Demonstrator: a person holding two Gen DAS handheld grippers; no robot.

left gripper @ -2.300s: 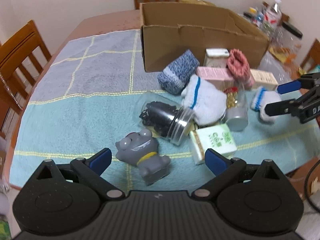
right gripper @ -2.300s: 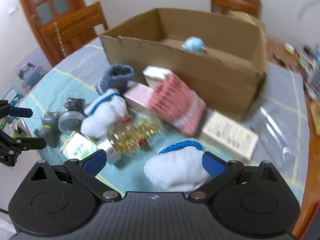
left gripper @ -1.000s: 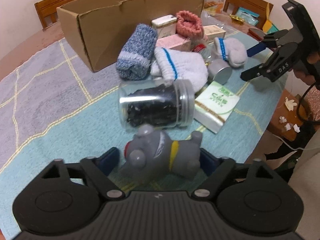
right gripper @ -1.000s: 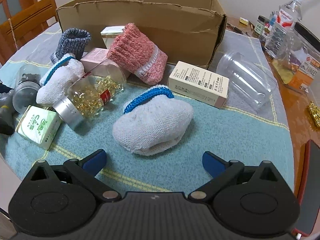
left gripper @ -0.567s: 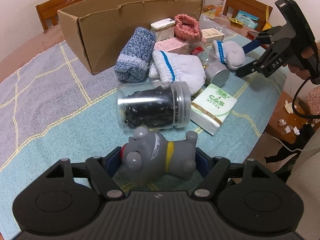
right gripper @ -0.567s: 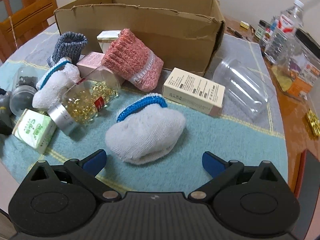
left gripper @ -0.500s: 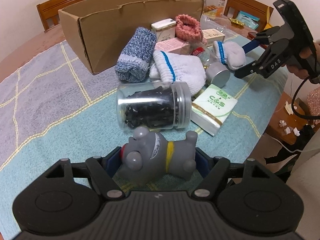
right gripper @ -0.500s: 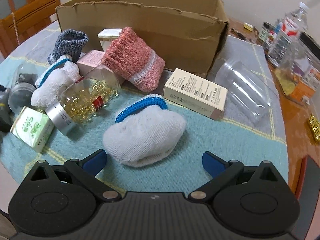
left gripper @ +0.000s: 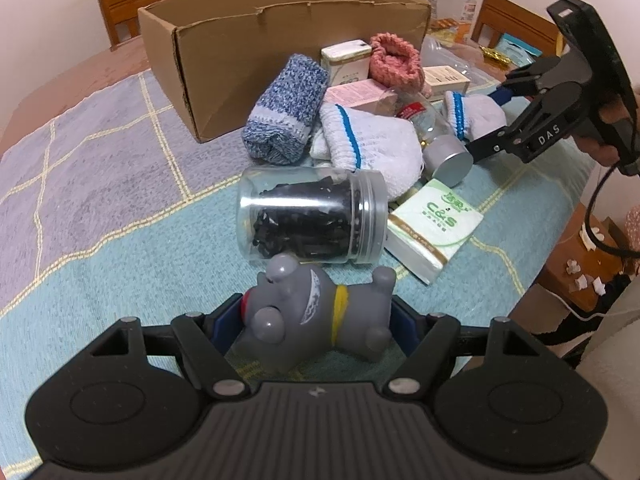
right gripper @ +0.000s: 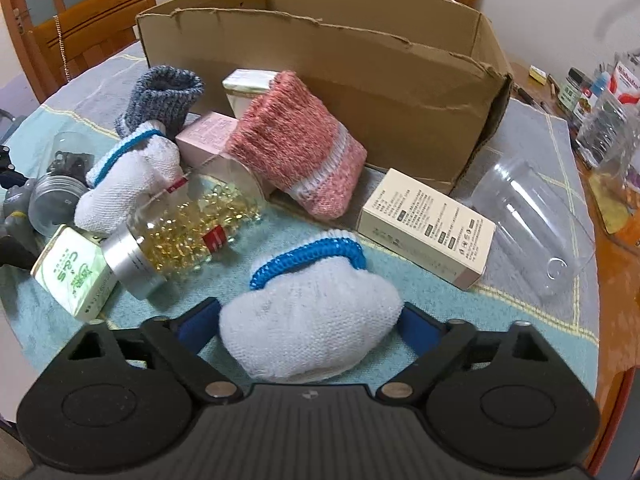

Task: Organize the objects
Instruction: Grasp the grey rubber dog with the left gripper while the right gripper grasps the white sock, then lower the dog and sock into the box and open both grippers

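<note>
Two black claws with blue pads work over a table covered by a teal and lilac checked cloth (left gripper: 100,208). At the bottom of the left wrist view, the left claw (left gripper: 316,326) grips a grey rubber dog toy with a yellow collar (left gripper: 316,312), lying on its side with a pad pressed against each end. Just beyond the toy lies a clear jar of black bits (left gripper: 312,216) on its side, with a green and white tissue pack (left gripper: 434,228) beside it. The right claw (right gripper: 310,326) has just been narrowing around a rolled white sock with a blue cuff (right gripper: 312,320); its pads sit at the sock's two flanks, and whether they press it I cannot tell. Behind the sock are a clear bottle of yellow capsules (right gripper: 188,224), a pink knitted sock (right gripper: 296,144), a cream carton (right gripper: 426,224) and a large open cardboard box (right gripper: 360,72).
</note>
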